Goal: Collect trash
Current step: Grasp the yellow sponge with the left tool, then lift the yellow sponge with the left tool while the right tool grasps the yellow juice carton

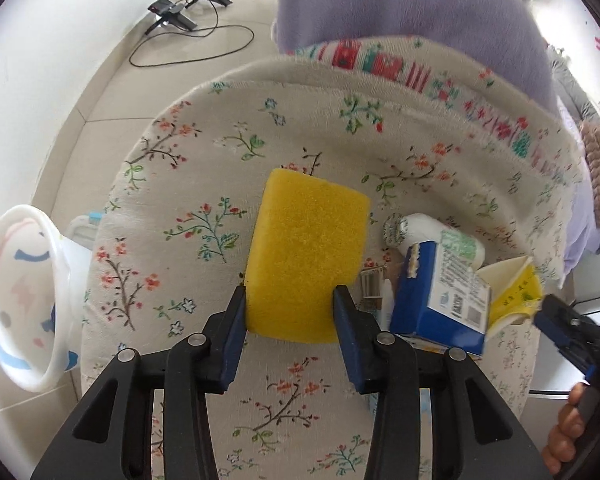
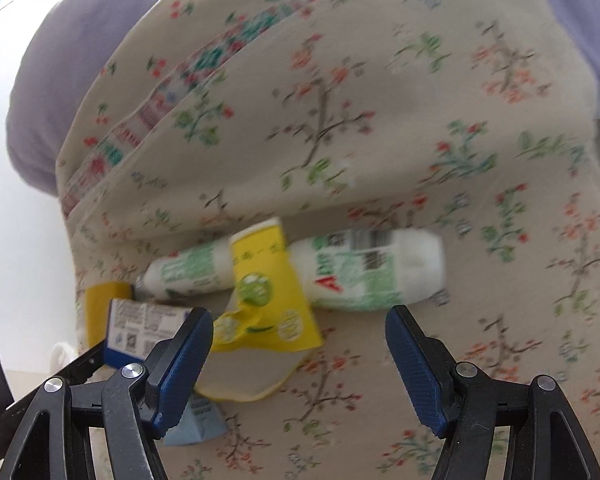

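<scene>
— Low in the middle of the left wrist view, what have the left fingers (image 1: 290,308) got?
— A yellow sponge (image 1: 308,256), pinched at its near end between both pads, over the floral cloth (image 1: 180,184).
— And the trash?
— Lower right of that view: a blue carton (image 1: 440,304), a white bottle (image 1: 436,236) behind it, and a yellow cup (image 1: 514,292) at the frame's right. They lie close together on the cloth.
— The bin?
— A white bin (image 1: 24,300) sits at the left edge, its mouth facing the camera.
— The right fingers (image 2: 300,344)?
— Spread wide, holding nothing, at the bottom of the right wrist view. The crushed cup (image 2: 264,304) lies just above and between them, across the bottle (image 2: 356,272); the carton (image 2: 140,328) is at lower left.
</scene>
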`<state>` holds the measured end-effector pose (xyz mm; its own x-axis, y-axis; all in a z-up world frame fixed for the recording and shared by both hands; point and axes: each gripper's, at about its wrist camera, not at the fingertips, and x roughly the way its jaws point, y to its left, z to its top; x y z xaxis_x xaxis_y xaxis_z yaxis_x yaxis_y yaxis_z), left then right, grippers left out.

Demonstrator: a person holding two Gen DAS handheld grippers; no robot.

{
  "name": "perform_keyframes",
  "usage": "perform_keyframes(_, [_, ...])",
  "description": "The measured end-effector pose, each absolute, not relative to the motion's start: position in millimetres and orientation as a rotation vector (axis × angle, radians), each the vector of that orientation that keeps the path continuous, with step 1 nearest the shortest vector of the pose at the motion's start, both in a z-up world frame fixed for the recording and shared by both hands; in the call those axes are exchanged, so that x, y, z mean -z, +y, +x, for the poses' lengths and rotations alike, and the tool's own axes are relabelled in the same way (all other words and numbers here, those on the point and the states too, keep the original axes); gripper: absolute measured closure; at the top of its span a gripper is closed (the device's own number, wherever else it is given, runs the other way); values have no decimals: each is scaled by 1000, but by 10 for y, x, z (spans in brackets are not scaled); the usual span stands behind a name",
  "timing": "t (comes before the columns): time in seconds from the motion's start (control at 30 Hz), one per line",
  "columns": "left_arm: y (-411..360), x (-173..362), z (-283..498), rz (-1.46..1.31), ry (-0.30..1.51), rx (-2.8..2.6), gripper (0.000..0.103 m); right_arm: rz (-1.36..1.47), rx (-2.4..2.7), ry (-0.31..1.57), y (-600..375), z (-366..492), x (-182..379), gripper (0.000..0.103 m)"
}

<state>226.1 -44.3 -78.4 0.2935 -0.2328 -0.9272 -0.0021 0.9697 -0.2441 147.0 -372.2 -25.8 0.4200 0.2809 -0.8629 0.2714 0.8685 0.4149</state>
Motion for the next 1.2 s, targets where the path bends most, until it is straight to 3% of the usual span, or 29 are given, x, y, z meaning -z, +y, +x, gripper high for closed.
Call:
perform_keyframes(0.47, [-135,554,2078,-287,1239,191,58,494,6,1213,-3325,1690,553,22])
perform_keyframes(0.53, [-103,530,2044,-300,1236,200,58,510,-2,1207,-3322,1674,557,28])
perform_keyframes(0.9, [101,321,1925,-361,1207,256,58,397,129,918,-3563,1229,-226,29])
perform_keyframes(1.2, [534,288,1885,-407,1199,181,58,347,33,810,-3276,1123,-417,29])
